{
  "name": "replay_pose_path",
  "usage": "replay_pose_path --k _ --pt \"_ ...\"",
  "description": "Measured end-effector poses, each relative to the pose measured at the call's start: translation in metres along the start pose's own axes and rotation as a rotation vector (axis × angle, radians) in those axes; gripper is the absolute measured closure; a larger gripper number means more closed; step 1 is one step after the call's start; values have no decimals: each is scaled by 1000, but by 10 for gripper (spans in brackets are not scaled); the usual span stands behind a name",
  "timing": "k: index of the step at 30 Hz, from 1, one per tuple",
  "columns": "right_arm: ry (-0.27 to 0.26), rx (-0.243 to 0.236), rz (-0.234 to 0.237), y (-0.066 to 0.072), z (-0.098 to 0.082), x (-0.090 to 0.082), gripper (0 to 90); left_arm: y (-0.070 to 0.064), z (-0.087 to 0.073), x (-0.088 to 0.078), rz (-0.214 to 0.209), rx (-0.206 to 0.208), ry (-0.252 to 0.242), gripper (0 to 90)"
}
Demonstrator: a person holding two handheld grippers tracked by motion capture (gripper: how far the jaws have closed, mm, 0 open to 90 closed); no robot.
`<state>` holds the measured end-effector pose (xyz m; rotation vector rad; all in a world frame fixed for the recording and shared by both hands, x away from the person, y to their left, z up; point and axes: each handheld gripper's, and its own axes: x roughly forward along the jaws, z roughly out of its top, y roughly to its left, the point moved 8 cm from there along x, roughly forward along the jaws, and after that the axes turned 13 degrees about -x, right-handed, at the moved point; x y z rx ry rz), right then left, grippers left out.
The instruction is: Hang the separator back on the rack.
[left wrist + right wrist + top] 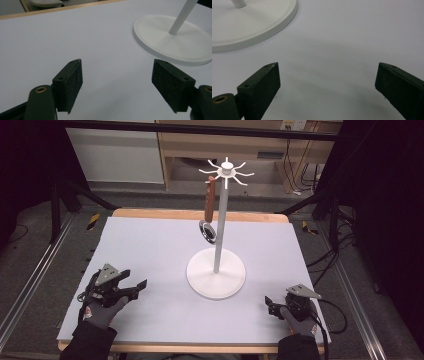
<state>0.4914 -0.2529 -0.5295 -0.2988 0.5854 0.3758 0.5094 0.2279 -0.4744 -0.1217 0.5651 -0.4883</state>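
Stand [175, 40] beyond open, empty jaws

The high view looks forward and down from above the person's side, taking in the whole desk [150, 250] from afar. The left tool's [117, 85] camera rides low and close to the surface, facing the white stand [172, 40] at two o'clock. The right tool's [327, 87] camera (equally low) sees that stand's base [249, 27] at eleven o'clock, the part shared by all views.
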Motion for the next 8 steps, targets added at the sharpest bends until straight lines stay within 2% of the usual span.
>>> replay_pose_path --k 4,8 --pt "4 2 -2 0 -2 0 58 16 -14 -4 38 -7 20 230" --pt "4 3 1 0 -2 -1 56 25 -20 -7 59 -14 27 225"
